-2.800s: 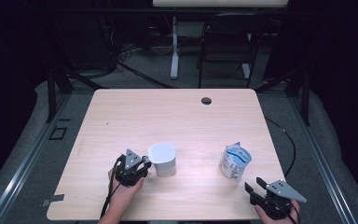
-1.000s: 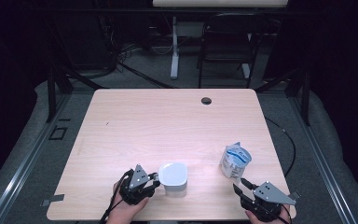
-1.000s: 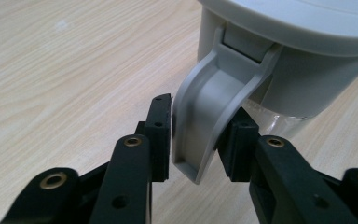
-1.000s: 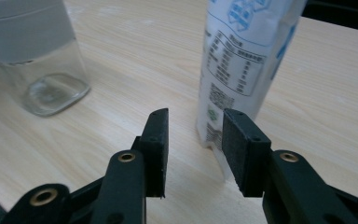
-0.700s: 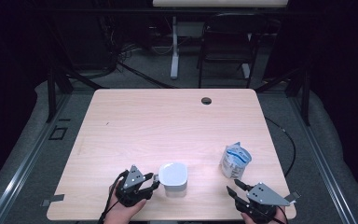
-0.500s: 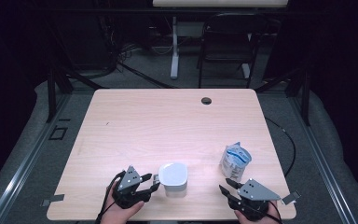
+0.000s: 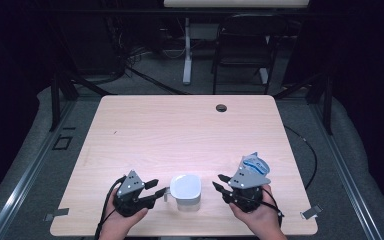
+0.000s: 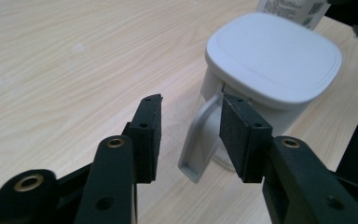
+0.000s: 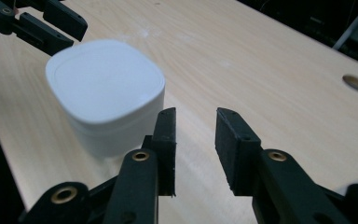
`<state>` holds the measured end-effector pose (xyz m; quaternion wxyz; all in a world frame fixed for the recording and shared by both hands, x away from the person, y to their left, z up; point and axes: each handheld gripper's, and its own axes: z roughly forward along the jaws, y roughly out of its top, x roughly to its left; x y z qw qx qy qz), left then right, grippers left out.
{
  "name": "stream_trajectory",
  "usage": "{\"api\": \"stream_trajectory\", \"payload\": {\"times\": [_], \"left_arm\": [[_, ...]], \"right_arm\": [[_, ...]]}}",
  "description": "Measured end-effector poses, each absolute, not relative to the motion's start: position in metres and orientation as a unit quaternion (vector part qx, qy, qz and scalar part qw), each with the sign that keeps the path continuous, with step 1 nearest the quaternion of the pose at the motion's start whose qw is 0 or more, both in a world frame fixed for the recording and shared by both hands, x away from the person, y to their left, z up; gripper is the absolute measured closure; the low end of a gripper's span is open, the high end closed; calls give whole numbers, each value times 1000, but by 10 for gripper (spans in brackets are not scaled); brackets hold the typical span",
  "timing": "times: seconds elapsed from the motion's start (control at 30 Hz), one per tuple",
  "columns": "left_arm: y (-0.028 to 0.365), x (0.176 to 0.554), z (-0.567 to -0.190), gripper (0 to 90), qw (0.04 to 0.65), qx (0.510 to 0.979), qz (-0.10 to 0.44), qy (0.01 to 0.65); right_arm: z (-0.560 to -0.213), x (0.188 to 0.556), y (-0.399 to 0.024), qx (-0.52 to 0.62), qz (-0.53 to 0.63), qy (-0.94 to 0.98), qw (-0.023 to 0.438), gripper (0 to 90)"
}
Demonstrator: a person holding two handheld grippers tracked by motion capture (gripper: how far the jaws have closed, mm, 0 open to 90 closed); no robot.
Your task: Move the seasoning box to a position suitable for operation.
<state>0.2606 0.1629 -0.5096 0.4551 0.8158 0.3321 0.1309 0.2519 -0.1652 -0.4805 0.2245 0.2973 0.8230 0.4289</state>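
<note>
The left gripper [image 8: 189, 126] holds its jaws spread around the handle of a white lidded jug [image 8: 272, 70], seemingly to steady it, while the right gripper [image 9: 193, 135], jaws parted and empty, waits just beside its wall.

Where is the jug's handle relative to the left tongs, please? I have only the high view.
Observer: In the left gripper view the handle stands between the open jaws of the left tongs. It is close against one pad and clear of the other. I cannot tell whether it touches.
Operator: Thank you. Is the jug open on top?
Observer: No, a flat white lid covers the jug.
Operator: Are the right tongs holding anything?
Observer: No. In the right gripper view the right tongs are open, with bare table between the jaws and the jug beside them.
</note>
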Motion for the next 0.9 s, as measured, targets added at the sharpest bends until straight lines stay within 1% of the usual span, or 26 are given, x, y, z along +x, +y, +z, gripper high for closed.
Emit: {"api": "stream_trajectory", "payload": {"times": [0.1,0.2,0.3,0.37,0.4,0.43,0.47,0.5,0.6,0.67,0.73,0.9], "left_arm": [[161,265,-502,609,457,816,134,328],[158,268,-494,646,462,815,120,330],[156,269,-487,678,459,819,127,322],[156,270,-483,703,460,819,127,318],[156,270,-481,729,462,819,124,317],[156,271,-479,729,464,819,121,316],[155,272,-477,737,466,818,120,316],[154,273,-475,767,469,817,117,315],[149,275,-471,828,470,818,115,311],[147,274,-469,894,474,818,113,305],[145,272,-469,900,473,821,111,300],[138,270,-473,900,464,828,111,295]], "right_arm": [[-471,260,-153,282,428,827,232,674],[-467,264,-146,272,427,827,243,662],[-466,266,-144,263,435,831,226,729],[-468,266,-144,264,439,829,223,746],[-470,266,-145,269,444,828,212,778],[-470,266,-145,269,444,828,212,778],[-471,267,-145,269,440,832,205,799],[-472,266,-144,271,434,836,199,817],[-474,263,-145,275,437,836,185,833],[-476,261,-145,278,431,837,189,849],[-478,260,-146,279,429,838,189,885],[-481,259,-146,283,427,839,182,900]]}}
